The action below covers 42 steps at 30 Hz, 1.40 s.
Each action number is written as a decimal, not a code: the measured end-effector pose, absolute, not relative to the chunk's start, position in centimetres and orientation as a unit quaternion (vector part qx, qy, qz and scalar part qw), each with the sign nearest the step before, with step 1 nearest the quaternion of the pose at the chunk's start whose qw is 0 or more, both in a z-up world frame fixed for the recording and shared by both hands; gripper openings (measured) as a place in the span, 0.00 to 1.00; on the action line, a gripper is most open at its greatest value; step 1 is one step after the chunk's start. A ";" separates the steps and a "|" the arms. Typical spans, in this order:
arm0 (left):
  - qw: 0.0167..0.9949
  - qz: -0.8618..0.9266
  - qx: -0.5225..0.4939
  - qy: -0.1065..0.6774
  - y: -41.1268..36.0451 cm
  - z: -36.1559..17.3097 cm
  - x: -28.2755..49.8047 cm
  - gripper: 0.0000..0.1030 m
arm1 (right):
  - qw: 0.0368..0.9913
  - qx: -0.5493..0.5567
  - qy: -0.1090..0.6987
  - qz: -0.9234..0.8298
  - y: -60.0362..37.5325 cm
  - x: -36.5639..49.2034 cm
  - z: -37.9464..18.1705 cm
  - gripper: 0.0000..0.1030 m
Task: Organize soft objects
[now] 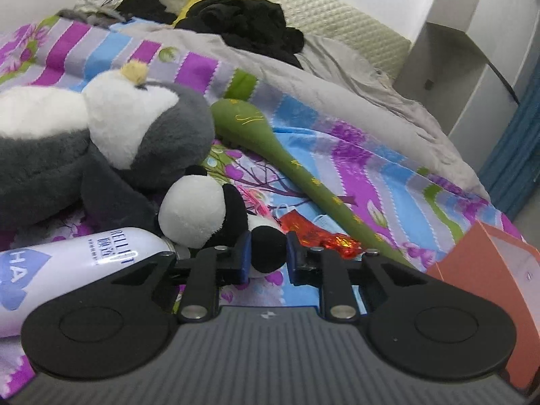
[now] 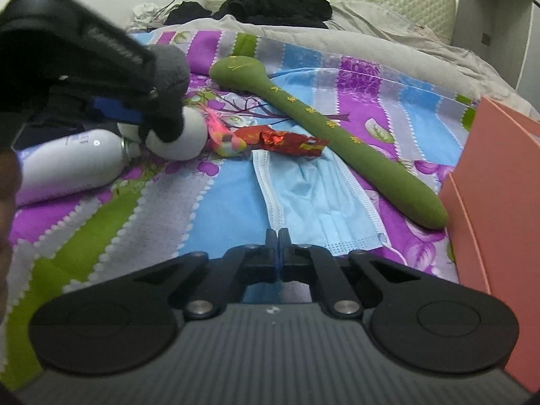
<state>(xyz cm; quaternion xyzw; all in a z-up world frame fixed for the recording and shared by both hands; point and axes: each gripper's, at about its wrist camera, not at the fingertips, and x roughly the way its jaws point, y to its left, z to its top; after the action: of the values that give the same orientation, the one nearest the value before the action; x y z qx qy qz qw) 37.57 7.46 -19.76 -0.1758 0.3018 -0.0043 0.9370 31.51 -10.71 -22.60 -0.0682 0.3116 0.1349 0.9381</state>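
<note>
So the small black-and-white plush panda [image 1: 202, 209] lies right ahead of the left claw [image 1: 267, 256], and the blue-padded fingers are clenched on one of its round black fuzzy paws. Short fleecy pile, white ball head, black ears. Just behind it and to the claw's left slumps a much bigger grey-and-white plush penguin [image 1: 111, 135], shaggy, with a little yellow tuft on top. Also left of that claw, touching the panda, lies a smooth white spray bottle with blue lettering [image 1: 67, 270].

The right claw [image 2: 278, 236] is squeezed fully together, its tips at the near edge of a pale blue pleated paper face mask [image 2: 314, 199]; can't tell if it actually pinches the fabric. Beyond the mask there's a crinkly red foil wrapper [image 2: 283, 141], and off to the right a long olive-green soft club with yellow marks [image 2: 337, 125]. Far right stands a salmon-pink cardboard box [image 2: 499, 202]. Everything sits on a striped purple, blue and green floral bedsheet [image 2: 135, 209].
</note>
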 end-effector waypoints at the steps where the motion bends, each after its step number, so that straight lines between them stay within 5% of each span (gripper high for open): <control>1: 0.938 -0.008 -0.171 0.300 7.3 -19.4 37.1 0.24 | 0.938 -0.064 0.313 0.134 -10.9 31.3 -22.4 0.03; 22: 0.924 -0.067 -0.170 0.336 6.6 -14.5 24.0 0.24 | 0.939 -0.047 0.312 0.135 -14.1 20.5 -16.0 0.03; 38: 0.896 -0.072 -0.181 0.400 6.5 -16.7 13.9 0.25 | 0.910 -0.023 0.379 0.169 -15.1 11.8 -17.5 0.05; 42: 0.887 -0.059 -0.202 0.410 7.2 -17.5 13.1 0.61 | 0.910 0.000 0.379 0.169 -15.4 11.9 -17.2 0.10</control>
<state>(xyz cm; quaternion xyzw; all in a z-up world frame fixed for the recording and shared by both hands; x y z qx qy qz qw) 13.06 7.18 -17.49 -0.2021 0.4102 -0.0586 0.8874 11.91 -15.40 -17.22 0.0001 0.3786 0.1689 0.9100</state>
